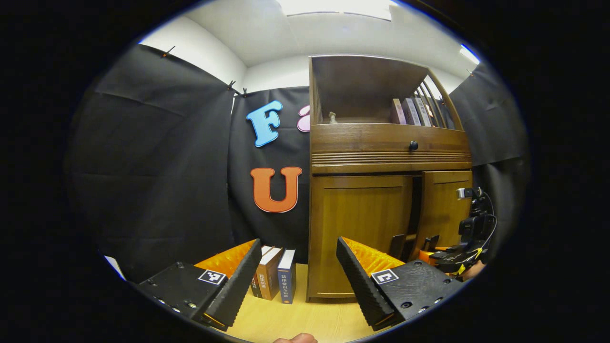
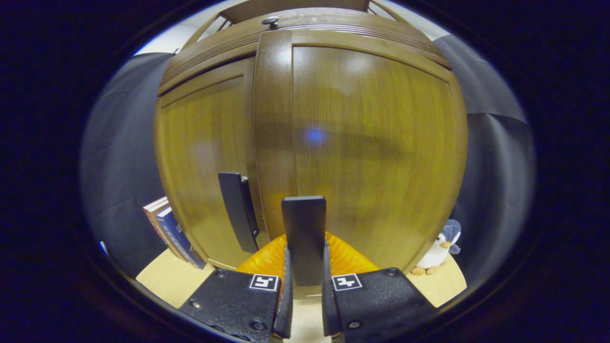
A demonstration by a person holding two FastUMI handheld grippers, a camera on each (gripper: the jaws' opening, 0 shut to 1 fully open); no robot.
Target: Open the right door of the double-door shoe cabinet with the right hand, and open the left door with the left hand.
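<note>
Right gripper (image 2: 305, 305): fingers pressed onto the upright handle (image 2: 304, 238) of the right door (image 2: 371, 143); door already swung a little off the cabinet (image 1: 362, 143) front, dark gap showing beside it. Handle's long axis vertical, straight ahead of the fingers; pull would run back toward the person. Left gripper (image 1: 299, 276): spread, holding nothing, well short of the left door (image 1: 360, 233), which sits shut, ahead and slightly right. Left handle (image 2: 236, 209): upright, untouched. Books (image 1: 274, 278) standing left of cabinet; toy penguin (image 2: 436, 255) at right
</note>
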